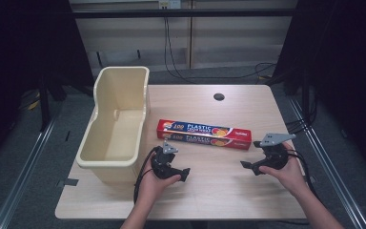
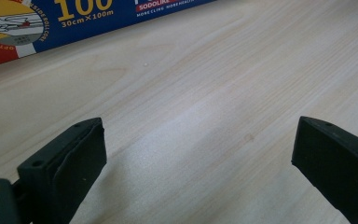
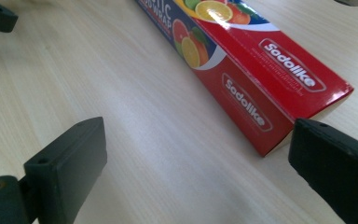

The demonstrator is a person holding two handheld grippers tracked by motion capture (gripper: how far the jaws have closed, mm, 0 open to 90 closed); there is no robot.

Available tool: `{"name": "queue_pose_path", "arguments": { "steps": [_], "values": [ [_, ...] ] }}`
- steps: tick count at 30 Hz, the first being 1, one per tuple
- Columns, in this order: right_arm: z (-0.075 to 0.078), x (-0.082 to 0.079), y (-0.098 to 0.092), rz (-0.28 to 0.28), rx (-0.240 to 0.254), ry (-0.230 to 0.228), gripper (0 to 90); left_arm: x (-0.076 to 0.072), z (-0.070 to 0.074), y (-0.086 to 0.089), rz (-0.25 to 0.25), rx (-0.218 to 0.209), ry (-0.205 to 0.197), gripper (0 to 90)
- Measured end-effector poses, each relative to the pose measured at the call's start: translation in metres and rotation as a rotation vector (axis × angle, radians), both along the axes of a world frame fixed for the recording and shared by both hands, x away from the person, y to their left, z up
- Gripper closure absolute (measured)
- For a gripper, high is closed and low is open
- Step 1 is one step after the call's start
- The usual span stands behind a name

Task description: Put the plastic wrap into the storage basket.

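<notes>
A long red and blue cardboard box of plastic wrap (image 1: 204, 134) is lying flat on the light wooden desk (image 1: 228, 191), near the middle of the desk, with its length running roughly parallel to the near edge and tilting slightly toward the right near corner. The box is printed with citrus fruit pictures and white lettering. In the left gripper view its blue and red printed end (image 2: 51, 18) is lying ahead of the fingers, apart from them. In the right gripper view its red end (image 3: 270, 84) is lying just beside the right-hand finger, and contact cannot be told.

A tall cream plastic bin (image 1: 116, 121) is standing upright along the left edge of the desk, open at the top, close beside the left end of the box. A small dark round hole (image 1: 218, 97) is sitting in the desk surface toward the far edge.

The left gripper (image 1: 166, 162) is being held in the person's left hand (image 1: 152, 183) near the near edge, just below the left end of the box. Its fingers (image 2: 70, 158) are standing wide apart with bare desk between them, clamping nothing.

The right gripper (image 1: 267, 155) is being held in the person's right hand (image 1: 288, 174) toward the right edge, just beside the right end of the box. Its fingers (image 3: 70, 163) are likewise standing wide apart, with nothing clamped between them.
</notes>
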State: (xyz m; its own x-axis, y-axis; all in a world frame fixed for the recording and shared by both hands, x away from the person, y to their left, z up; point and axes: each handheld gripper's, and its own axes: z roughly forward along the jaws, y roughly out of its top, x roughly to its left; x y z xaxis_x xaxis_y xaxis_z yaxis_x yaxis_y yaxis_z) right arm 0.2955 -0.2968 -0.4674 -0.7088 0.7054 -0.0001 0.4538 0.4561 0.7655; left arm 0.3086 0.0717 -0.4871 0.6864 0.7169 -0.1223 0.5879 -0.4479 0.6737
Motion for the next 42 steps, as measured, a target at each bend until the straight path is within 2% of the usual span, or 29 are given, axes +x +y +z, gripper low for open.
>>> {"name": "queue_pose_path", "arguments": {
  "steps": [3, 5, 7, 8, 10, 12, 16, 17, 21, 22, 23, 24, 26, 27, 31, 32, 38, 39, 42],
  "values": [
    [0.003, 0.003, 0.000, -0.011, 0.007, -0.006, 5.1, 0.000, 0.000, 0.001, -0.001, 0.013, 0.005, 2.7],
    [0.005, 0.008, -0.001, -0.014, 0.014, -0.008, 7.1, -0.001, -0.001, 0.001, 0.011, -0.008, 0.007, 2.7],
    [0.008, 0.014, 0.000, -0.032, 0.022, -0.013, 8.5, 0.000, 0.000, 0.001, 0.010, -0.001, 0.010, 2.7],
    [0.008, 0.016, 0.000, -0.028, 0.029, -0.010, 11.2, -0.001, 0.000, 0.000, 0.019, -0.020, 0.010, 2.7],
    [0.011, 0.023, 0.000, -0.035, 0.030, -0.030, 16.2, 0.000, 0.002, 0.002, 0.000, -0.002, 0.008, 2.7],
    [0.014, 0.033, 0.000, -0.044, 0.041, -0.046, 23.8, 0.001, 0.002, 0.002, -0.004, -0.002, 0.008, 2.8],
    [0.017, 0.042, 0.001, -0.046, 0.050, -0.049, 20.5, 0.001, 0.003, 0.002, -0.004, 0.001, 0.012, 2.9],
    [0.018, 0.045, 0.003, -0.031, 0.051, -0.052, 18.0, 0.001, 0.003, 0.002, -0.002, 0.002, 0.010, 3.0],
    [0.020, 0.056, 0.009, -0.006, 0.031, -0.037, 12.3, 0.001, 0.000, -0.002, 0.013, -0.026, 0.012, 2.9],
    [0.020, 0.062, 0.013, -0.006, 0.018, -0.038, 10.0, 0.001, 0.000, -0.001, -0.005, -0.001, 0.013, 3.0],
    [0.020, 0.062, 0.013, -0.006, 0.018, -0.038, 10.0, 0.001, 0.000, -0.001, -0.005, -0.001, 0.013, 3.0],
    [0.021, 0.068, 0.015, 0.006, 0.026, -0.039, 9.5, 0.001, -0.001, -0.002, 0.004, -0.021, 0.016, 3.0],
    [0.022, 0.070, 0.016, 0.012, 0.023, -0.038, 8.2, 0.001, 0.000, -0.002, 0.002, -0.017, 0.016, 3.0],
    [0.022, 0.074, 0.019, 0.025, 0.018, -0.037, 7.2, 0.001, 0.000, -0.002, -0.009, -0.002, 0.013, 3.1],
    [0.022, 0.085, 0.027, 0.052, 0.030, -0.004, 5.7, 0.001, -0.001, -0.003, -0.013, -0.002, 0.022, 3.1],
    [0.020, 0.091, 0.031, 0.064, 0.032, 0.017, 5.5, 0.001, -0.001, -0.003, -0.010, -0.004, 0.020, 3.1],
    [0.015, 0.103, 0.041, 0.087, 0.016, 0.033, 5.5, 0.001, -0.001, -0.003, -0.010, 0.000, 0.024, 3.1],
    [0.014, 0.105, 0.043, 0.097, 0.017, 0.037, 5.7, 0.001, -0.003, -0.004, 0.000, -0.021, 0.019, 3.1],
    [0.013, 0.110, 0.051, 0.117, 0.004, 0.039, 5.7, 0.001, -0.003, -0.004, -0.004, -0.017, 0.020, 3.2]
  ]
}}
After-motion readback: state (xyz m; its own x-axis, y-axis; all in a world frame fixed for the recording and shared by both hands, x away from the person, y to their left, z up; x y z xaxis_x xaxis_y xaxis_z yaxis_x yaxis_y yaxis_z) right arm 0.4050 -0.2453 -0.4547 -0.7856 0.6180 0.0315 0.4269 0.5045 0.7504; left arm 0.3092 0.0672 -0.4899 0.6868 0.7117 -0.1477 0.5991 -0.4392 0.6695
